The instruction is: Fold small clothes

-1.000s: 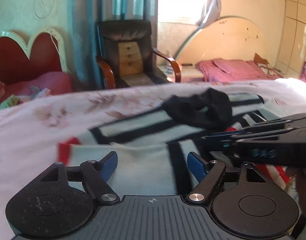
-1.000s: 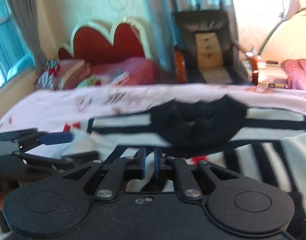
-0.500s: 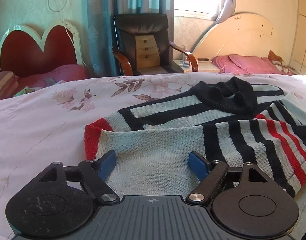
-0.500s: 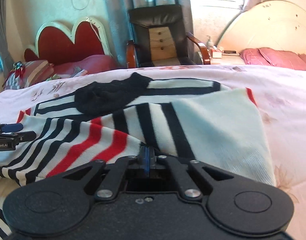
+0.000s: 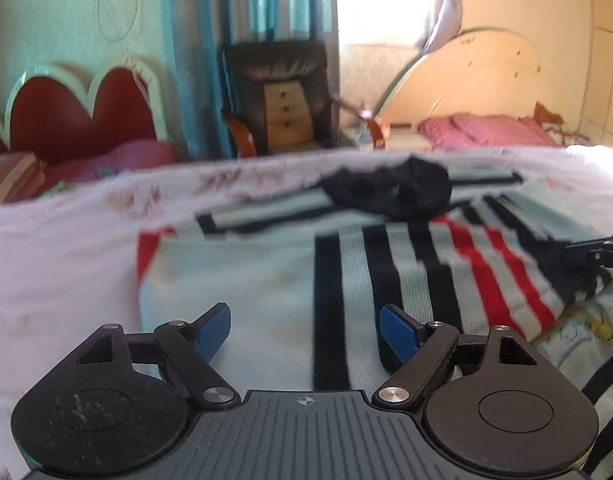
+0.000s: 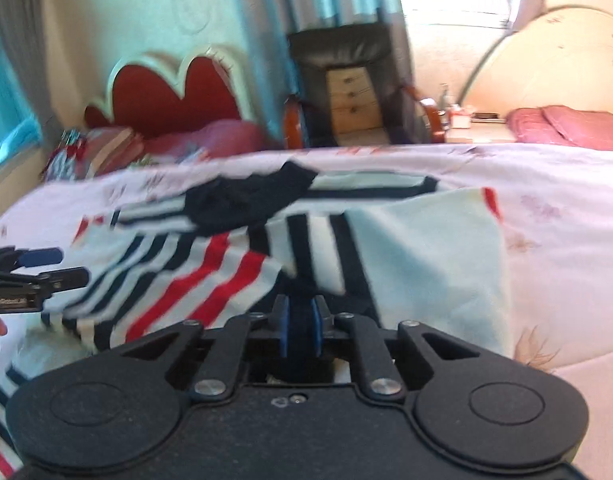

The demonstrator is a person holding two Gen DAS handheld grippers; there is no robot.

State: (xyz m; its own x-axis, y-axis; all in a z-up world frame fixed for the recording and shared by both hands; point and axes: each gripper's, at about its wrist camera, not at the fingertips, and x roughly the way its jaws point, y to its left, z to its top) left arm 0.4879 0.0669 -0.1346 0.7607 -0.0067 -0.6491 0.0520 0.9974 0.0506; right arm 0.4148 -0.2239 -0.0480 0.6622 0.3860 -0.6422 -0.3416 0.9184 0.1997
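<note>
A small knitted sweater (image 5: 386, 264), pale green with black and red stripes and a black collar (image 5: 390, 192), lies on the bed, partly folded over itself. My left gripper (image 5: 304, 330) is open and empty just above its pale lower part. My right gripper (image 6: 300, 330) is shut on a dark fold of the sweater (image 6: 306, 264) and holds that edge up. The right gripper's tip shows at the right edge of the left wrist view (image 5: 598, 254). The left gripper shows at the left of the right wrist view (image 6: 34, 270).
The bed is covered by a pale pink floral sheet (image 6: 554, 240). A dark armchair (image 5: 282, 92) with a small wooden drawer unit on its seat stands beyond the bed. A red heart-shaped headboard (image 5: 78, 108) and a second bed with pink pillows (image 5: 482, 128) stand behind.
The right gripper has lifted with the sweater edge still pinched, and its blue pads now stand slightly apart around thicker cloth. The left gripper stays open and has pulled back a little.
</note>
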